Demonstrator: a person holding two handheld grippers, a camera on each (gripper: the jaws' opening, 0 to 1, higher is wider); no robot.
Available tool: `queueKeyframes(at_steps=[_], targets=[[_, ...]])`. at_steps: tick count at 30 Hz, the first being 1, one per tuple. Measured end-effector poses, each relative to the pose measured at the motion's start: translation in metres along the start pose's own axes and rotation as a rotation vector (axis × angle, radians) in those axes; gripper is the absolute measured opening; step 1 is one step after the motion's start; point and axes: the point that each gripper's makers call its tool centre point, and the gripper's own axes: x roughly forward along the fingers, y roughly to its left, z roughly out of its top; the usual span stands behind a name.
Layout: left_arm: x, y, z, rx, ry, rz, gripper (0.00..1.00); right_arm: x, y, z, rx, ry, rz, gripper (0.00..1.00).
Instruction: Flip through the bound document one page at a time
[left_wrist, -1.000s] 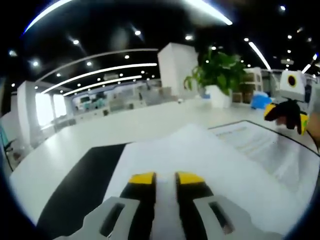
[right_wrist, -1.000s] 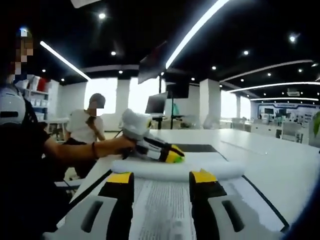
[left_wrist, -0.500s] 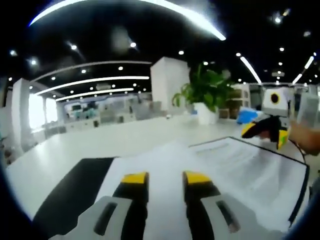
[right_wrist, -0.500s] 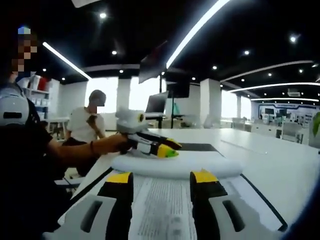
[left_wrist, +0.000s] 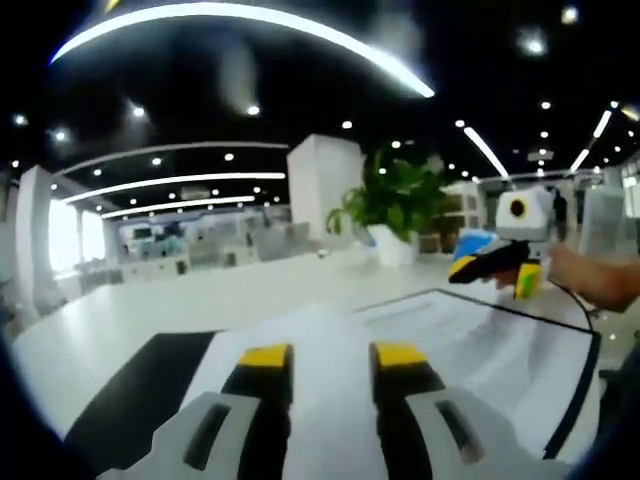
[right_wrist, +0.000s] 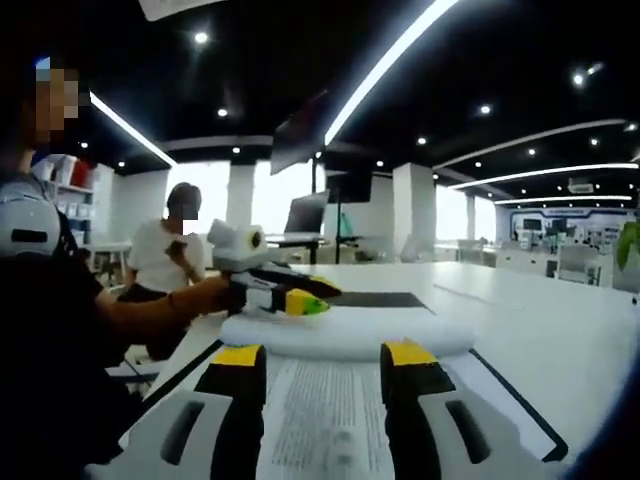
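Note:
The bound document lies open on a black mat (left_wrist: 130, 400). Its printed page (left_wrist: 480, 330) spreads to the right in the left gripper view. My left gripper (left_wrist: 332, 358) is open, with a blank white sheet (left_wrist: 320, 330) showing in the gap below its jaws. In the right gripper view it (right_wrist: 300, 292) hovers just above a curled-over page (right_wrist: 340, 335), held by a person's hand. My right gripper (right_wrist: 322, 355) is open above the printed page (right_wrist: 325, 410). From the left it (left_wrist: 497, 268) hangs over the document's far right edge.
The long white table (right_wrist: 540, 320) stretches beyond the document. A potted plant (left_wrist: 390, 195) stands at the far end. A seated person (right_wrist: 170, 250) is behind the table's left side, and the operator's dark sleeve (right_wrist: 50, 330) is close at left.
My left gripper's jaws have spread apart. It has lifted off the curled page and drawn back to the left in the right gripper view. My right gripper stays open over the printed page.

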Motion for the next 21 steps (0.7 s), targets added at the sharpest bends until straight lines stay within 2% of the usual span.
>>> queueKeyframes(at_steps=[5,15,21], targets=[[0.002,-0.001,0.011,0.025,-0.053,0.002,0.31,-0.001,-0.001,0.000,-0.003,-0.001,-0.003,0.49],[0.003,-0.004,0.017,0.021,-0.078,-0.016,0.31,-0.003,-0.001,-0.001,0.005,0.001,-0.007,0.49],[0.004,-0.006,0.016,0.018,-0.072,-0.028,0.31,-0.002,-0.001,-0.003,0.006,0.009,-0.004,0.49]])
